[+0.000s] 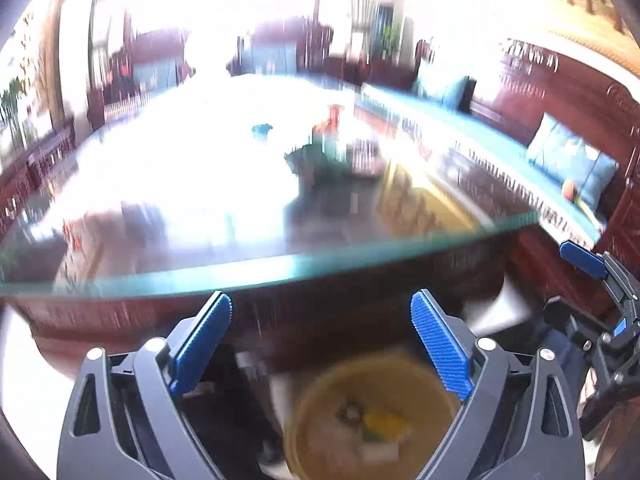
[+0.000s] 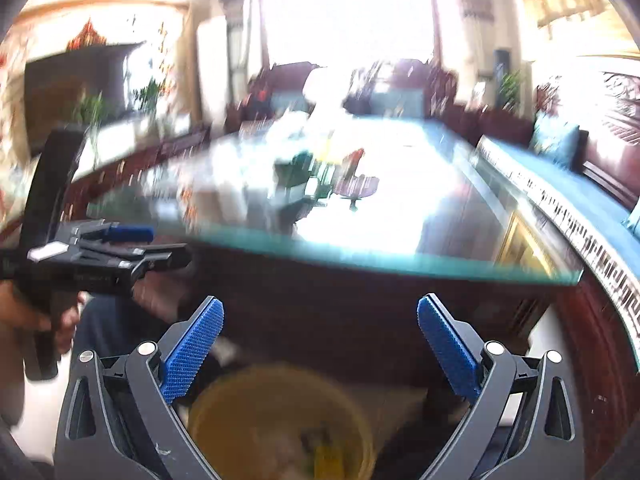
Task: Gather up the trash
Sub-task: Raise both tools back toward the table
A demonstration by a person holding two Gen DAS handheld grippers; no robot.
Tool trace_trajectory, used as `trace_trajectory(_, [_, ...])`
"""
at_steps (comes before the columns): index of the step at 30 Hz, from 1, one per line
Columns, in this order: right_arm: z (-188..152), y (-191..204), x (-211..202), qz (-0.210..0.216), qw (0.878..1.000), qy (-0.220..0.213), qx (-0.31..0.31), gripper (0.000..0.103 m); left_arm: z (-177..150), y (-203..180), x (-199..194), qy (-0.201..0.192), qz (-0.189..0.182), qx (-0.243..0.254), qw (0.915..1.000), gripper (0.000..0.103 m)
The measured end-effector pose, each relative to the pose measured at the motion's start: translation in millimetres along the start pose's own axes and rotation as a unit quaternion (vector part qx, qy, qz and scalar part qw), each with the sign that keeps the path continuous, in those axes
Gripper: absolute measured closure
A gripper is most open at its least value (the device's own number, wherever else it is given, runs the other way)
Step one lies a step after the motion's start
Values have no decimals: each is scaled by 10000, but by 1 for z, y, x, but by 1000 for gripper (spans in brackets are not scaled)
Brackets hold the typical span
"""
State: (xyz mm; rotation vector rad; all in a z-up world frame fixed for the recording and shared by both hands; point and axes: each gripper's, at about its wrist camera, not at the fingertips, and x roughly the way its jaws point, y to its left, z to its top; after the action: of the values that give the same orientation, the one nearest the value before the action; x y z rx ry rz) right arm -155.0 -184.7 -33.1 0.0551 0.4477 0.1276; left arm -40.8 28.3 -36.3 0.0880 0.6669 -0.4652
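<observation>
Left wrist view, bottom of frame: left gripper (image 1: 322, 316), blue pads spread wide, nothing between them. Right wrist view, bottom of frame: right gripper (image 2: 320, 318), pads likewise wide apart and empty.

Directly below both, lower centre of each frame: yellow round bin (image 1: 374, 416), open mouth up. Scraps already lie inside, pale and yellow-green; too blurred to name. It stands on the floor on the near side of the table.

Glass-topped table (image 1: 280, 266) fills the mid frame; its green edge runs left to right above the pads. Strong glare over most of the top.

Table clutter (image 2: 320, 178) sits centre frame, beyond the near edge and above both sets of pads: dark green, red and white shapes, smeared by motion. Long axis of any one piece: cannot tell. A small blue piece (image 1: 262, 129) lies apart, to the upper left of the cluster in the left view.

Judgement: remaining trash lies ahead and up-frame from both grippers. In the right view the cluster is nearly centred; in the left view it sits slightly right of centre. Neither hand is clearly nearer.

Pose: both grippers tilt forward and down over the bin, side by side.
</observation>
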Motion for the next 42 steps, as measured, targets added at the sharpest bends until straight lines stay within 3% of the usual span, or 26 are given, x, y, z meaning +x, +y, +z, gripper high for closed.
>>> trace_trajectory(1, [13, -3, 0, -60, 9998, -203, 51, 8, 13, -2, -5, -224, 89, 28, 9997, 3])
trace_trajectory(5, [56, -14, 3, -349, 9945, -977, 139, 8, 62, -8, -17, -1035, 335, 154, 9939, 4])
trace_trajectory(9, [88, -22, 27, -516, 9921, -1119, 243, 8, 98, -6, 1, -1220, 478, 98, 9913, 4])
trace_trajectory(13, [105, -26, 54, -617, 9926, -1009, 259, 8, 122, 10, 37, -1077, 482, -154, 9929, 4])
trace_trajectory(19, [111, -45, 95, -711, 9942, -695, 416, 8, 128, 42, 101, -390, 194, -578, 9974, 4])
trace_trajectory(28, [105, -60, 148, -517, 9969, -213, 560, 8, 115, 52, 162, 221, -87, -487, 9985, 4])
trace_trajectory(36, [104, -63, 160, -471, 9971, 1, 604, 8, 111, 38, 204, 743, -147, -136, 9970, 4])
trace_trajectory(37, [105, -65, 161, -480, 9969, 22, 623, 8, 112, 39, 205, 737, -205, -201, 9969, 8])
trace_trajectory(39, [105, -67, 163, -532, 9965, 69, 640, 8, 114, 42, 203, 736, -459, -368, 9956, 37])
trace_trajectory(40, [106, -67, 163, -548, 9964, 76, 646, 8, 114, 44, 203, 792, -547, -438, 9944, 61])
trace_trajectory(41, [105, -68, 164, -578, 9962, 93, 644, 8, 115, 45, 201, 817, -573, -481, 9938, 69])
trace_trajectory(42, [105, -69, 165, -617, 9960, 130, 632, 8, 114, 45, 197, 781, -577, -504, 9940, 71])
